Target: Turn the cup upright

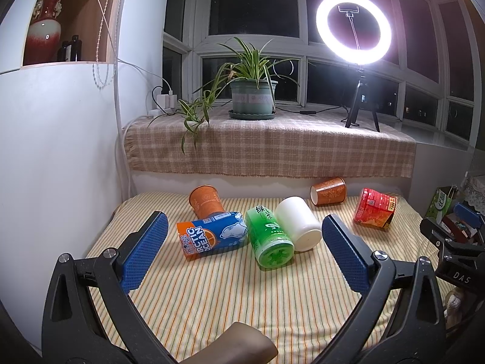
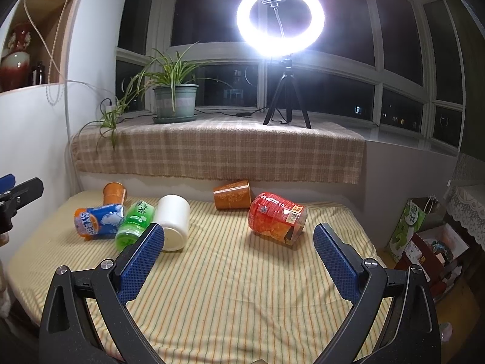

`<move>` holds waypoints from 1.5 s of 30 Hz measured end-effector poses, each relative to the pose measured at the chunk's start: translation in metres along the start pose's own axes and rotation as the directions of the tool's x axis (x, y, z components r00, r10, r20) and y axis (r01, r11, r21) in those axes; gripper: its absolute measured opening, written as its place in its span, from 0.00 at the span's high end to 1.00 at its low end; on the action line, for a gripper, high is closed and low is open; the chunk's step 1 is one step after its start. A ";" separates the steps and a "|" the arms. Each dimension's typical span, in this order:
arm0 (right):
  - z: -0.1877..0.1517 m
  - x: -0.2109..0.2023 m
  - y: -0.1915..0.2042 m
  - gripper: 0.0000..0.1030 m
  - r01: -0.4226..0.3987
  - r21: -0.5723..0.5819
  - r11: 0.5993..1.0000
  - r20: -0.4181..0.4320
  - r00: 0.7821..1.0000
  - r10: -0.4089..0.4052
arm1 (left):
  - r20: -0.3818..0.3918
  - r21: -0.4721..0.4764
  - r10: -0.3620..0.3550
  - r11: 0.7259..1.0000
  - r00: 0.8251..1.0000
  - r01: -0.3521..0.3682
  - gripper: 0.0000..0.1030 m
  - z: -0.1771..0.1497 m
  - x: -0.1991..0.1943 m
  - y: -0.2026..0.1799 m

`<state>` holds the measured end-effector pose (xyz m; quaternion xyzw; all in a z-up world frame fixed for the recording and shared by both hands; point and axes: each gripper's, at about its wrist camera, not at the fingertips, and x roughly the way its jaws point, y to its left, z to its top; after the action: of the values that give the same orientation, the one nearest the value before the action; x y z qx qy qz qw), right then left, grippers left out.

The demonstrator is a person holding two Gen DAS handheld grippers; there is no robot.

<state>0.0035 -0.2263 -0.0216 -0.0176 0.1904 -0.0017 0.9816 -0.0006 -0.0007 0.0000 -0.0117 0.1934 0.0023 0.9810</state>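
Several cups lie tipped on the striped cloth (image 1: 212, 297): a blue Arctic Ocean cup (image 1: 212, 236), a green cup (image 1: 269, 239), a white cup (image 1: 298, 223), an orange cup (image 1: 206, 201) behind the blue one, a second orange cup (image 1: 329, 191) by the back wall, and a red cup (image 1: 374, 209). My left gripper (image 1: 244, 227) is open and empty, hovering before the blue, green and white cups. My right gripper (image 2: 239, 236) is open and empty, with the red cup (image 2: 277, 218) just ahead and the white cup (image 2: 172, 221) beside its left finger.
A checked-cloth sill behind the table holds a potted plant (image 1: 253, 98) and a ring light on a tripod (image 1: 353, 27). A white wall (image 1: 60, 151) stands at the left. Boxes and bags (image 2: 424, 236) sit off the table's right edge.
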 end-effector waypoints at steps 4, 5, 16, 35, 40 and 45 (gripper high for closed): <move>0.000 0.000 0.001 0.04 0.000 0.000 1.000 -0.001 1.000 0.000 | 0.000 0.001 -0.001 1.000 1.000 0.001 0.00 0.000 0.000 0.000; -0.001 0.000 0.002 0.04 0.001 -0.001 1.000 -0.002 1.000 -0.001 | 0.000 0.001 -0.001 1.000 1.000 0.001 0.00 0.000 0.000 0.000; -0.001 0.001 0.003 0.04 -0.001 -0.001 1.000 -0.004 1.000 0.001 | -0.001 -0.001 0.000 1.000 1.000 0.000 0.00 0.000 0.000 0.000; -0.003 0.011 0.003 0.04 -0.004 0.010 1.000 -0.024 1.000 0.004 | -0.004 -0.002 -0.001 1.000 1.000 0.001 0.00 -0.003 0.000 0.007; -0.002 0.014 0.003 0.04 -0.008 0.021 1.000 -0.032 0.999 0.008 | -0.006 -0.002 -0.002 1.000 1.000 0.002 0.00 -0.004 0.001 0.010; -0.001 0.020 0.003 0.04 -0.012 0.026 1.000 -0.039 0.999 0.013 | -0.007 -0.002 -0.001 1.000 1.000 0.001 0.00 -0.005 0.001 0.010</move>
<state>0.0215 -0.2235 -0.0298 -0.0035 0.2094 0.0017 0.9778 -0.0019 0.0090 -0.0047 -0.0130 0.1970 0.0020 0.9803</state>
